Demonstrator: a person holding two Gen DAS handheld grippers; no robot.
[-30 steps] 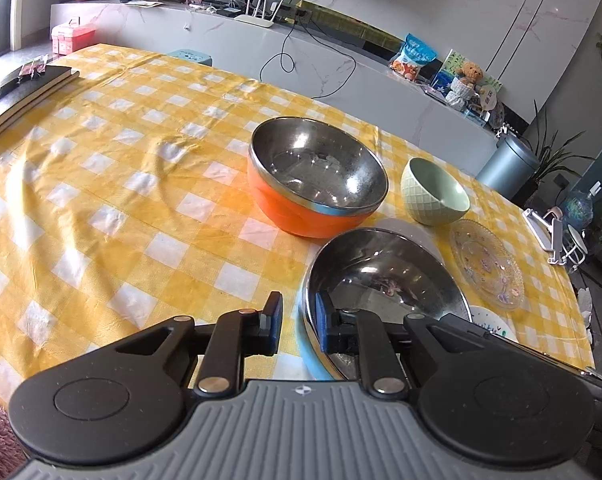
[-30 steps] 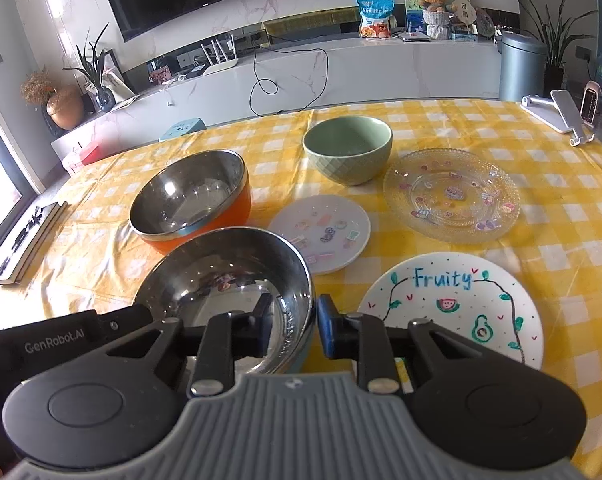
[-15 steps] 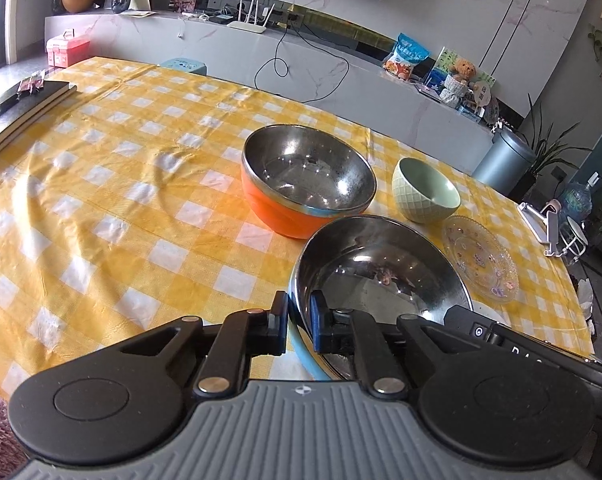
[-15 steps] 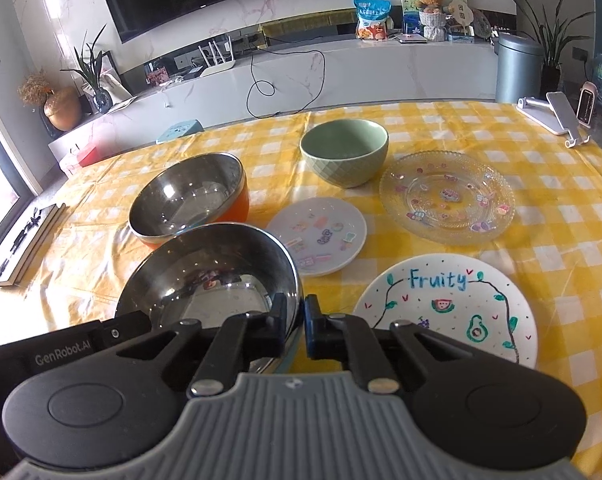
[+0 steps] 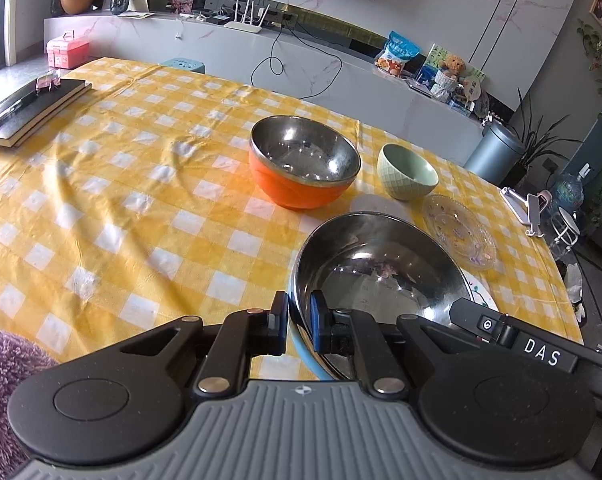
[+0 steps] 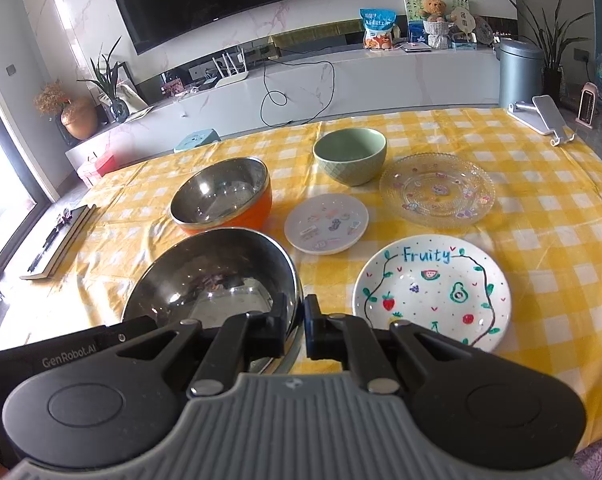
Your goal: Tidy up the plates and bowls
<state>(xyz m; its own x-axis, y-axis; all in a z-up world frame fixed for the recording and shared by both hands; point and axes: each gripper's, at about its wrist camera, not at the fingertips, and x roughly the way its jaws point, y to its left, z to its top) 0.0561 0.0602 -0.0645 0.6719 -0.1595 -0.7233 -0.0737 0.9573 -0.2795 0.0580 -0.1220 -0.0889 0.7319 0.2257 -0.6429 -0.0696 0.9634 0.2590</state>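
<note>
Steel bowl w/ blue outside [image 5: 381,264] now pinched on opposite rims by left gripper [image 5: 299,322] & right gripper [image 6: 301,330], both jaws closed in the last sec, bowl raised off the checked cloth [image 5: 141,200]; prob. headed into orange bowl [image 6: 225,200]. All bowls incl. green bowl [image 6: 351,154] empty

Both grippers clamp the steel bowl and lift it

A second ago the left gripper [image 5: 299,322] and right gripper [image 6: 295,330] stood apart around opposite rims of the blue-sided steel bowl [image 5: 381,264]; now both pinch it, and the bowl rides higher above the checked tablecloth [image 5: 141,200], overlapping the orange bowl [image 6: 225,200] in the right view.
</note>
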